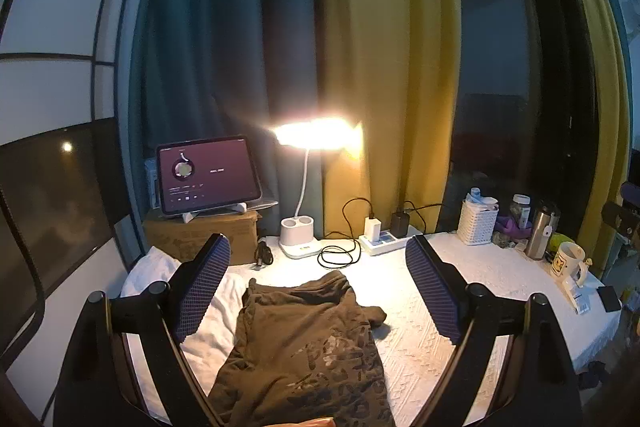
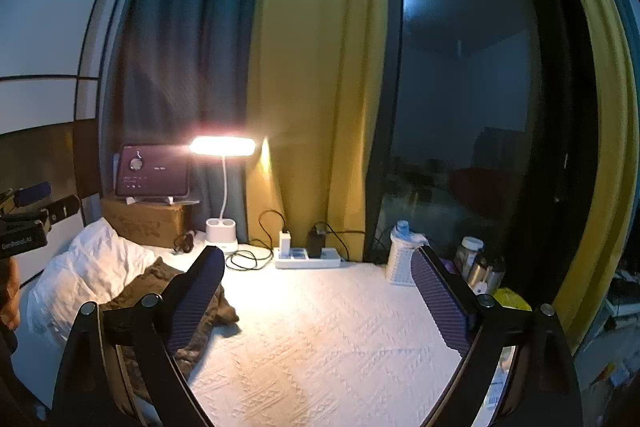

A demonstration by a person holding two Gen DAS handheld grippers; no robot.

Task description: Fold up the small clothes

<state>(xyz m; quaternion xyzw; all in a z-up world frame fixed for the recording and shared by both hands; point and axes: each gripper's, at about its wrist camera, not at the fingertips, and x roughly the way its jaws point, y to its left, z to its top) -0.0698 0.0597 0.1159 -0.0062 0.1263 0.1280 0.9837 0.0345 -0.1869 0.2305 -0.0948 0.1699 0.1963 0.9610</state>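
Left wrist view: the left claw (image 1: 318, 279) is spread wide with nothing between the pads, held above the brown garment (image 1: 304, 343). That garment is laid lengthwise on the white-covered table (image 1: 460, 307), with one sleeve poking out to the right and its far end bunched up toward the desk lamp (image 1: 298, 235). In the right wrist view the right claw (image 2: 318, 293) is just as wide and empty, aimed at bare table, with the garment seen off past its left finger, partly resting against a crumpled white cloth (image 2: 88, 267).

Judging from this, a fold is probably about to be set up. For a clean one, the stray sleeve should be tucked in first, and both near corners should be pinched low at the edge so only one layer is caught. The charger cable (image 1: 340, 255) is best avoided when the cloth is carried toward the lamp.
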